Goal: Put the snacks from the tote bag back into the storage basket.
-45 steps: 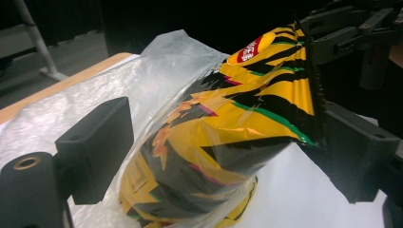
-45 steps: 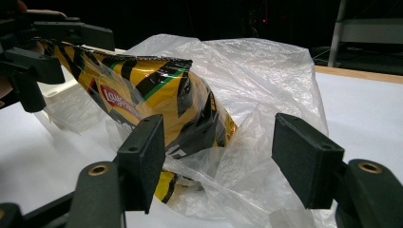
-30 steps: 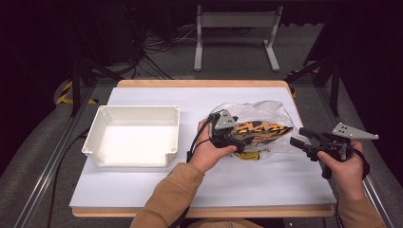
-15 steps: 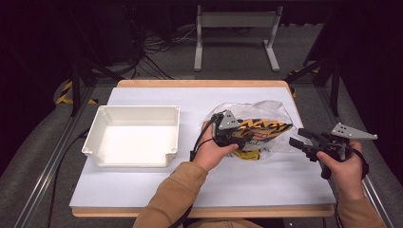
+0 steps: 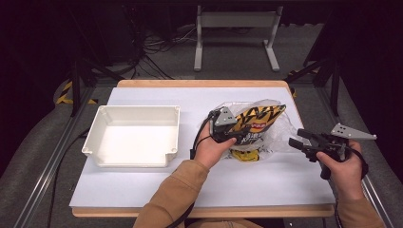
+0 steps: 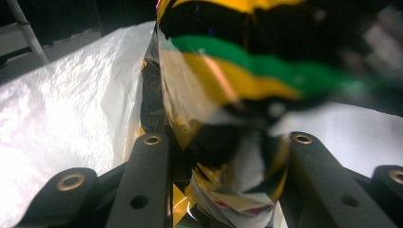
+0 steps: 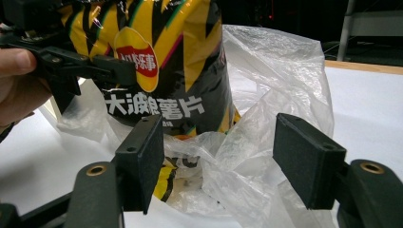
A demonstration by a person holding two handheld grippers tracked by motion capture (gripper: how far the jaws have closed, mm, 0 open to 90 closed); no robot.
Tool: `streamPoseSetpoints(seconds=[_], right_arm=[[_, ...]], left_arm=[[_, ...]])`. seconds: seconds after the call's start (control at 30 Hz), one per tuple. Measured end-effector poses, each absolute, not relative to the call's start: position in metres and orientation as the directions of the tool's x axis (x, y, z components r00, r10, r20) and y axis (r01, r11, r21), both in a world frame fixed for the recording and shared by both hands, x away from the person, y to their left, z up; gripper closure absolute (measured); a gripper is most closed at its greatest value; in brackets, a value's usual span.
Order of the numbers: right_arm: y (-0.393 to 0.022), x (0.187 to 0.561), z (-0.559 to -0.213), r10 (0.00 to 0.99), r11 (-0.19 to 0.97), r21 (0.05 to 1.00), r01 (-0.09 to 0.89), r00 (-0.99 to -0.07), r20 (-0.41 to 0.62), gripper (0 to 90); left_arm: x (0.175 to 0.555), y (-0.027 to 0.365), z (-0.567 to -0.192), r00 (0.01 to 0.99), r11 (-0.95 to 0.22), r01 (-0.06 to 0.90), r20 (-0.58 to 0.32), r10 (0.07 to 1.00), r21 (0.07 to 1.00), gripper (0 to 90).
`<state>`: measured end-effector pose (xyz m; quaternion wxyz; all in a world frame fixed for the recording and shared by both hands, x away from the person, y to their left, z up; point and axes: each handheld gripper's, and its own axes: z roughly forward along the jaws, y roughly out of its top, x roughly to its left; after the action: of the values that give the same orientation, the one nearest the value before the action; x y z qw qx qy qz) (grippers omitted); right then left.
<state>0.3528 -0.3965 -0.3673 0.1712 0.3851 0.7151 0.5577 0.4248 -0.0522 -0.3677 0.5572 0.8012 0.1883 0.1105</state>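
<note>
A yellow-and-black striped chip bag (image 5: pixel 259 116) stands tilted up out of a crumpled clear plastic bag (image 5: pixel 281 135) right of the table's middle. My left gripper (image 5: pixel 236 137) is shut on the chip bag's lower end; up close the foil (image 6: pixel 228 85) is pinched between its jaws (image 6: pixel 223 142). My right gripper (image 5: pixel 295 138) hovers open just right of the plastic bag. Between its spread pads (image 7: pixel 218 142) lie the plastic bag (image 7: pixel 266 95) and the chip bag (image 7: pixel 161 57) behind it. Another yellow packet (image 5: pixel 244 154) lies under the plastic.
A white rectangular tray (image 5: pixel 97 142) sits on the left half of the white table top (image 5: pixel 266 185). A metal stand (image 5: pixel 235 19) is on the floor beyond the far edge.
The left gripper has raised the chip bag's far end up out of the plastic bag. The right gripper has stayed almost still.
</note>
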Motion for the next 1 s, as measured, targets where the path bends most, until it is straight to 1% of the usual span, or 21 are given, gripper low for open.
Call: streamPoseSetpoints(seconds=[0.23, 0.3, 0.4, 0.63, 1.0], right_arm=[[-0.395, 0.353, -0.367, 0.739, 0.083, 0.929, 0.361, -0.648, 0.185, 35.5], [-0.395, 0.353, -0.368, 0.739, 0.083, 0.929, 0.361, -0.648, 0.186, 35.5], [-0.395, 0.353, -0.368, 0.738, 0.081, 0.928, 0.363, -0.648, 0.189, 35.5], [-0.395, 0.354, -0.369, 0.735, 0.077, 0.927, 0.367, -0.65, 0.196, 35.5], [-0.391, 0.356, -0.371, 0.728, 0.082, 0.924, 0.374, -0.655, 0.201, 35.5]], left_arm=[[0.424, -0.049, -0.354, 0.913, -0.289, 0.176, -0.047, 0.404, 0.941, 67.8], [0.427, -0.045, -0.347, 0.919, -0.273, 0.194, -0.078, 0.386, 0.942, 67.9], [0.428, -0.043, -0.342, 0.925, -0.259, 0.202, -0.097, 0.369, 0.944, 68.1], [0.425, -0.039, -0.324, 0.936, -0.247, 0.181, -0.091, 0.339, 0.952, 68.2], [0.426, -0.033, -0.295, 0.964, -0.273, 0.174, -0.107, 0.245, 0.946, 68.8]])
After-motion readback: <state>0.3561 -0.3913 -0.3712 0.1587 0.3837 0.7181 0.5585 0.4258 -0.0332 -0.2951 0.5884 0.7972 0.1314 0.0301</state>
